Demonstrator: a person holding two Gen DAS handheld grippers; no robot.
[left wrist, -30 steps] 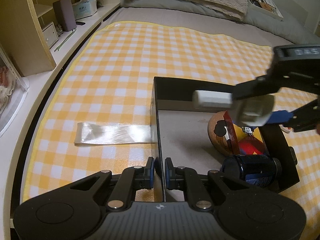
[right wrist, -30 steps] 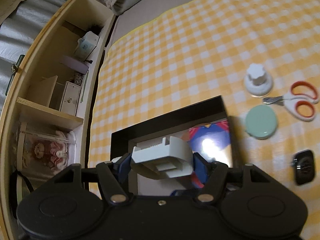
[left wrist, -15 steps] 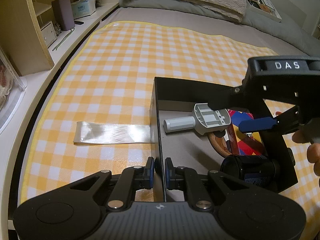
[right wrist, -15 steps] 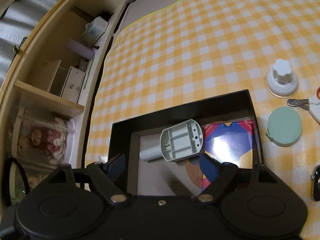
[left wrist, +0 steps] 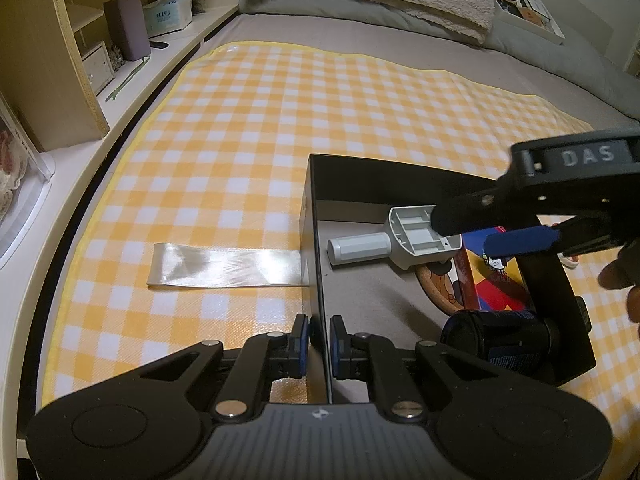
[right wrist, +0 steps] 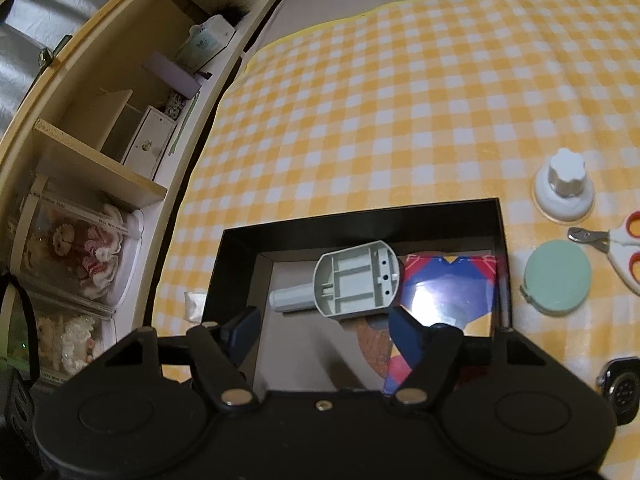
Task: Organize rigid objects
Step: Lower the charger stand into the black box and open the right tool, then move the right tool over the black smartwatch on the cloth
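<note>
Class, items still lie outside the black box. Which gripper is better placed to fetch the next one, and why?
Right. The right gripper is open and empty, near the green disc and scissors. The left gripper is shut on the box wall, steadying it.

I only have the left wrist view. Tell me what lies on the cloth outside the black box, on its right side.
Observer: A white knob on a round base stands on the checked cloth, past the far right corner of the black box.
Operator: Go on. List the rest.
Observer: A mint-green disc lies flat just right of the box wall.
Operator: Name what is next to it.
Observer: Small orange-handled scissors lie at its far right side, tips pointing toward the box.
Operator: Report the near side.
Observer: A dark smartwatch lies there, partly cut off by the frame edge.
</note>
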